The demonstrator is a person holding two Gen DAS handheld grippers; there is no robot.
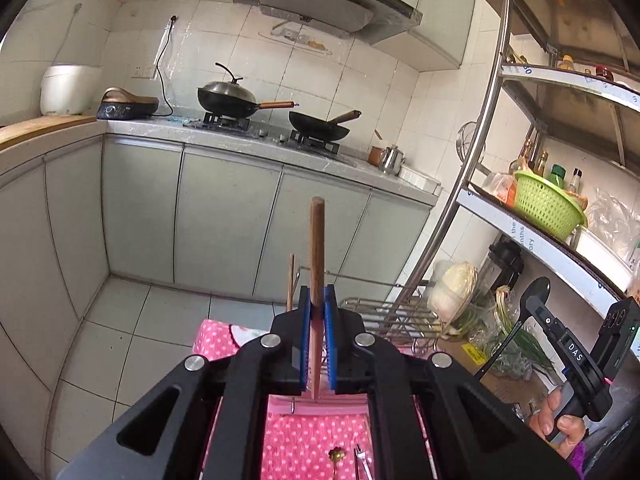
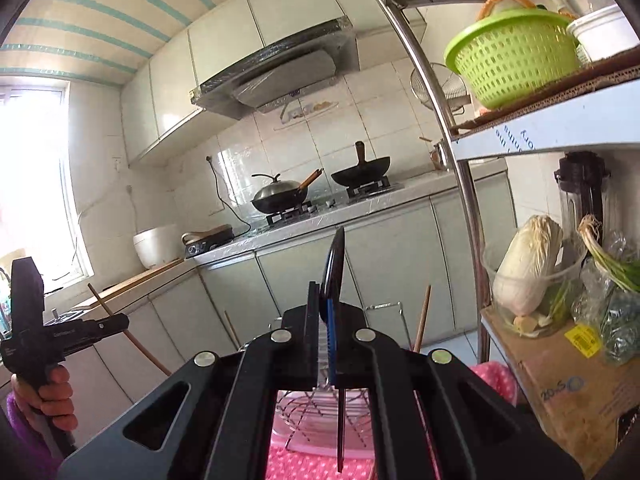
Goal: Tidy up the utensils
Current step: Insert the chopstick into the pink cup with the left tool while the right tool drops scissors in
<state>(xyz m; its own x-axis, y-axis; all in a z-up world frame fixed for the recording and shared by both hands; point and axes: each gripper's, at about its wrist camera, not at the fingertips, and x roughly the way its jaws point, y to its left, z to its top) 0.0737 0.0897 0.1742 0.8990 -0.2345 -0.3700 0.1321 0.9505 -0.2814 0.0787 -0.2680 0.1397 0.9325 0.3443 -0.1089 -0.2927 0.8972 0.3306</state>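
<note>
Left gripper clamped on a wooden handle, which stands upright between the blue pads; its lower end runs down out of sight. Right gripper clamped on a black spoon, bowl up, thin stem hanging through the jaws toward the wire rack. Rack sits on the pink dotted cloth; a chopstick already stands in it. A gold spoon and tongs lie on the cloth, not yet sorted.

Risks, judged: spoon held by a thin edge, could pivot or slip on release; both long items lowered together might collide or catch the rack wires and tip it.
</note>
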